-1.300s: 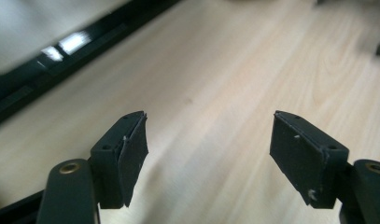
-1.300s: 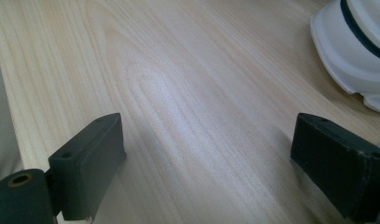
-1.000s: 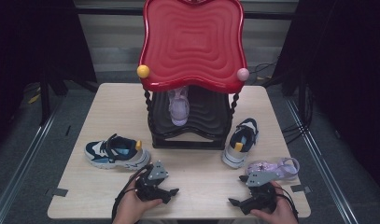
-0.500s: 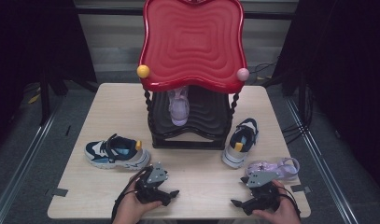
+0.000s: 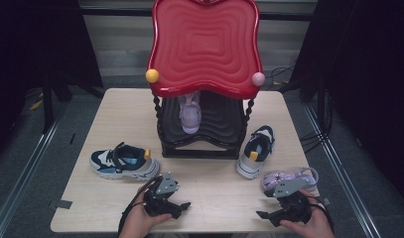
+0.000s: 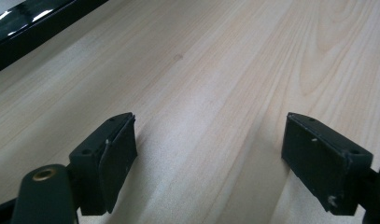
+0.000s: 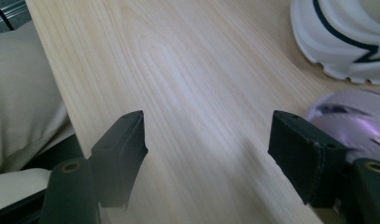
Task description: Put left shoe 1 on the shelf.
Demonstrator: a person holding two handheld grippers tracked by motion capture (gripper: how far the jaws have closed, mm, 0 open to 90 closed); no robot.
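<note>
My left gripper (image 5: pixel 182 208) lies low over the table's front edge, left of centre, pointing right. Its jaws have just been opening, and the left gripper view shows the gripper (image 6: pixel 211 154) open over bare wood. My right gripper (image 5: pixel 264 217) is at the front right, pointing left, just in front of a lilac sandal (image 5: pixel 289 177). Its jaws have just been closing, but the gripper (image 7: pixel 206 149) is still open with nothing between the jaws. The lilac sandal (image 7: pixel 351 116) lies beside its right jaw.
A red-topped rack (image 5: pixel 205 44) with a black lower shelf stands mid-table, a second lilac sandal (image 5: pixel 191 113) on that shelf. One navy-and-white sneaker (image 5: pixel 122 161) lies at the left, another (image 5: pixel 256 148) at the right, its white sole (image 7: pixel 337 37) close by. The person's trouser leg (image 7: pixel 19 102) borders the table edge.
The right hand has shifted a little with its gripper in front of the sandal. The left hand has stayed where it was.
</note>
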